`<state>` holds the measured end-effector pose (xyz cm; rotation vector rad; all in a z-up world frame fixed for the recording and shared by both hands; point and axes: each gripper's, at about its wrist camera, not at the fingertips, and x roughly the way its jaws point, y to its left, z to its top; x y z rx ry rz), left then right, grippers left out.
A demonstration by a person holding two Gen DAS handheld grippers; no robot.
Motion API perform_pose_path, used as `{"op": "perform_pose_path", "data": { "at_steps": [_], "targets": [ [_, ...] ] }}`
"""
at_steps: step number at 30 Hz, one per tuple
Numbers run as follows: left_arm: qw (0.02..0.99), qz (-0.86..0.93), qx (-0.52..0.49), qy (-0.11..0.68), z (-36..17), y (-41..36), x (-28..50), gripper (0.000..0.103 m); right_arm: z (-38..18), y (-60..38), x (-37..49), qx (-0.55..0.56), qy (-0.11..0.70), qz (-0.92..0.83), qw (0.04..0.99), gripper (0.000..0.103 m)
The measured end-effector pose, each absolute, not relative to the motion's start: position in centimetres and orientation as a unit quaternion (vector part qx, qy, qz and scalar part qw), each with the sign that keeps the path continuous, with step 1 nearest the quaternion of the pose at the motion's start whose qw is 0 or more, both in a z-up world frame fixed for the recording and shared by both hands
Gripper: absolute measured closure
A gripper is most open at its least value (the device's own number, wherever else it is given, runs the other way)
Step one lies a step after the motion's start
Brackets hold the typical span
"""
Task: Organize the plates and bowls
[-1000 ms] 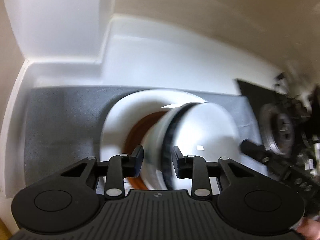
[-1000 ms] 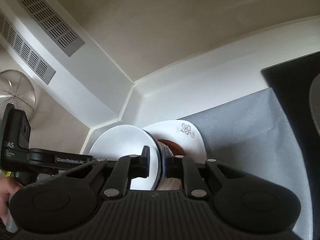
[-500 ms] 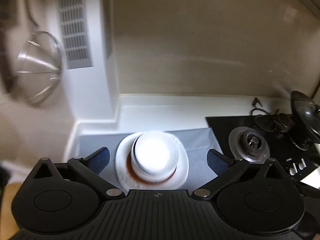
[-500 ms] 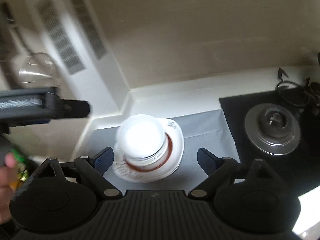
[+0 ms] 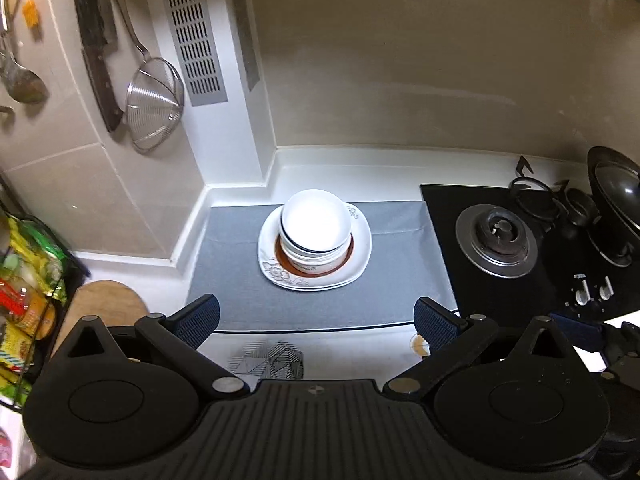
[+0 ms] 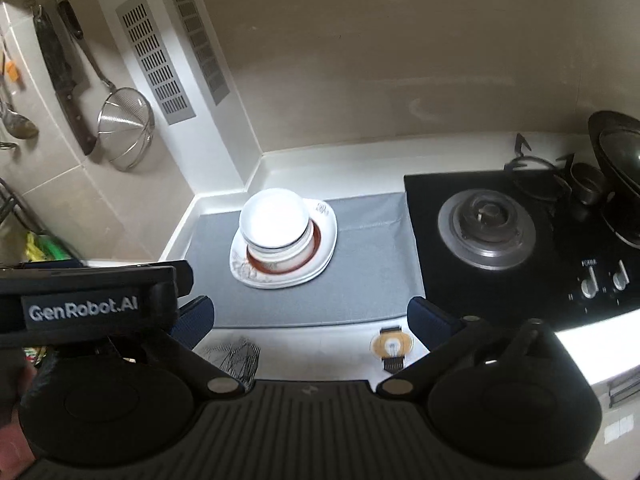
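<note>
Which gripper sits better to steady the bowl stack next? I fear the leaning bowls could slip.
Left, by a slight margin. The bowl stack on the white plates lies centred ahead of the left gripper; it sits left of centre for the right gripper. Both jaws are open and empty.

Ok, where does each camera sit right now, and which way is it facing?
Left wrist: behind the left gripper, looking down at the bowl stack on the plates; own open jaws show.
Right wrist: behind the right gripper, looking down from further right; own open jaws, left gripper's body and a hand show.
Shared: stack, grey mat, burner, strainer.
</note>
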<state>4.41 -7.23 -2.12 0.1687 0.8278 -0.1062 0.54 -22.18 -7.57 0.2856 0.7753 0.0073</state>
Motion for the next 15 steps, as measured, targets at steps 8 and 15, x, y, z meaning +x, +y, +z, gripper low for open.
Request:
{"op": "perform_pose_path", "data": {
  "at_steps": [8, 15],
  "targets": [
    [0.912, -0.041, 0.075, 0.401, -2.0, -7.7, 1.7, 0.000, -6.9, -22.1, -2.1, 0.123, 0.376, -0.002, 0.919, 0.000],
    [0.911, -0.035, 0.083, 0.401, -1.9, -7.9, -0.2, 0.000, -6.8, -22.2, -4.0, 0.120, 0.377, 0.003, 0.918, 0.000]
  ]
}}
